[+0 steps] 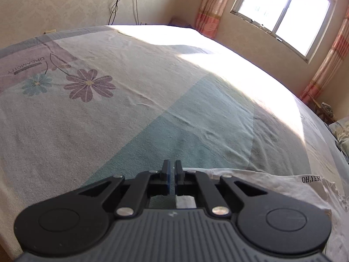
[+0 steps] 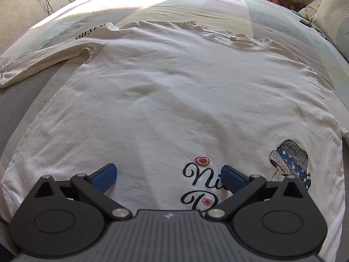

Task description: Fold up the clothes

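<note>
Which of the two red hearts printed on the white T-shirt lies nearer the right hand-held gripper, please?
The lower heart, in the second script line, beside the hand-held gripper's body; the other sits higher.

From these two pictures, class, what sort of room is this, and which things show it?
Most likely a bedroom: a wide bed under a flowered sheet, a pillow at its edge, and a curtained window.

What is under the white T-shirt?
The white T-shirt lies spread on a patterned bedsheet, which shows all around it. The sheet directly beneath the shirt is covered.
</note>
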A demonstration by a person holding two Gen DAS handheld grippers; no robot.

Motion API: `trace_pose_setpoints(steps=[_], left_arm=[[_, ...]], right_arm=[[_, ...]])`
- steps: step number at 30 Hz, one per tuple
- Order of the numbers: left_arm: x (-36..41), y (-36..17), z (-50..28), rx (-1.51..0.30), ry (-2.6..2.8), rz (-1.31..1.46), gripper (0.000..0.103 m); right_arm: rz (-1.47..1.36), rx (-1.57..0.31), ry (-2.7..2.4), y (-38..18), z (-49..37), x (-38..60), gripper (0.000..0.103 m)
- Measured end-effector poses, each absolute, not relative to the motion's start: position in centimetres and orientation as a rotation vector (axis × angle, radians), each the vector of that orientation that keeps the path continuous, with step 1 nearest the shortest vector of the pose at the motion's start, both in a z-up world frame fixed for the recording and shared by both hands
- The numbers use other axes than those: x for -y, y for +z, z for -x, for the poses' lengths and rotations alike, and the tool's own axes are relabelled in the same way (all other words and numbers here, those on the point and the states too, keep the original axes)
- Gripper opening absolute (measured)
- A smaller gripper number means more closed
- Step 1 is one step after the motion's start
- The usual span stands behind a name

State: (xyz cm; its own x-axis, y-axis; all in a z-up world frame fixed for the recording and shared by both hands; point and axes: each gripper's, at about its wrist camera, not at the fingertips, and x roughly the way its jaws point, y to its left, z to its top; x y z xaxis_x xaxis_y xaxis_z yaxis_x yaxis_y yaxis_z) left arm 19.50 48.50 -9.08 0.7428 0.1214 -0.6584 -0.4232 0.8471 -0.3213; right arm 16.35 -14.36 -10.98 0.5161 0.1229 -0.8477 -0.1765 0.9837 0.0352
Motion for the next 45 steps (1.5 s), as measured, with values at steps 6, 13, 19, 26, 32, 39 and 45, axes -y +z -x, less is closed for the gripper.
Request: trace_pose_setpoints(steps=[6, 13, 19, 26, 32, 39, 45], left_arm=[[-44.9, -6.5, -20.2, -0.675, 0.207, 0.368, 0.028], [-32.5, -6.1, -23.7, -0.774, -0.047, 0.079, 0.075], [-26.0, -7.2, -25.0, -0.797, -0.148, -0.025, 0.079], [-22.8, -8.5, -24.2, -0.754, -0.074, -0.272, 0.084], [-23.0, -8.8, -24.3, -0.748, -0.086, -0.252, 0.084], [-23.1, -8.9, -24.5, -0.731, -0.104, -0.223, 0.084], [-23.5, -9.1, -24.5, -0.739, -0.099, -0.219, 0.084]], right_arm=[[0.028, -0.999, 0.167, -10.6, -16.4, 14.5, 0.103], [0.177, -0.842, 0.271, -7.6, -18.6, 11.1, 0.097], [0.552, -0.674, 0.501, -5.3, -22.6, 3.1, 0.068], [0.921, -0.565, 0.677, -8.4, -26.8, -4.8, 0.021], [1.184, -0.456, 0.723, -11.8, -27.3, -7.2, 0.02], [1.329, -0.404, 0.743, -13.0, -28.4, -7.2, 0.018], [1.35, -0.43, 0.805, -12.6, -27.9, -7.3, 0.005]])
